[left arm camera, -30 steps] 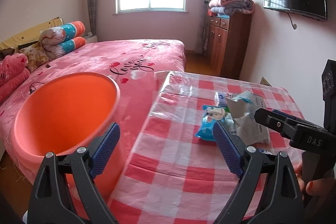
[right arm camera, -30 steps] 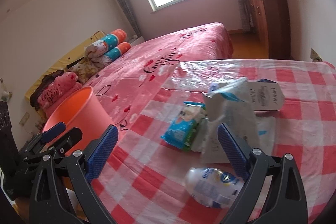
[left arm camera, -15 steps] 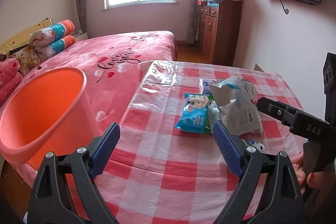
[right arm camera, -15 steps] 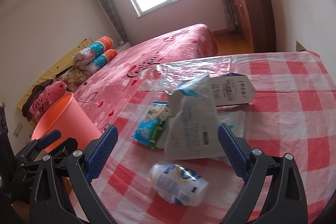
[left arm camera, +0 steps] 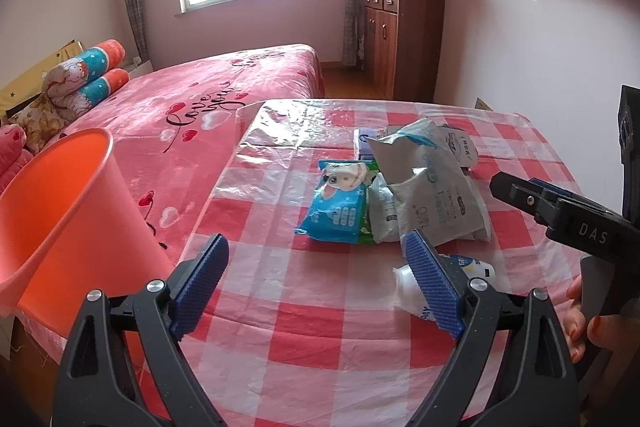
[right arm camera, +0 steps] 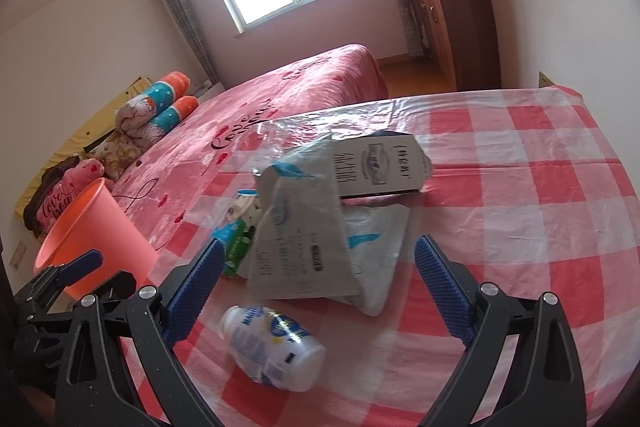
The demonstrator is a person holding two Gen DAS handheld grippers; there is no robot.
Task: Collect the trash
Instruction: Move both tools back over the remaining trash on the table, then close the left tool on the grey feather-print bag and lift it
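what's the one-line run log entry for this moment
phase: approach | left gripper: open, empty | right gripper: open, empty | trash: small bottle, grey bag on table | orange bin: beside table

The tablecloth [left arm camera: 320,327] is checked red and white; the bin [left arm camera: 60,227] is orange; the wipes pack [left arm camera: 340,211] is blue with green; the bags [right arm camera: 296,227] are white; the bottle [right arm camera: 272,343] is white, labelled blue and yellow; the bedspread [left arm camera: 208,99] is pink with hearts.

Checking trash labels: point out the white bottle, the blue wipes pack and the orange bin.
white bottle [right arm camera: 276,347], right wrist view, label on its side
blue wipes pack [left arm camera: 338,213], left wrist view, front face
orange bin [left arm camera: 76,223], left wrist view, outer wall
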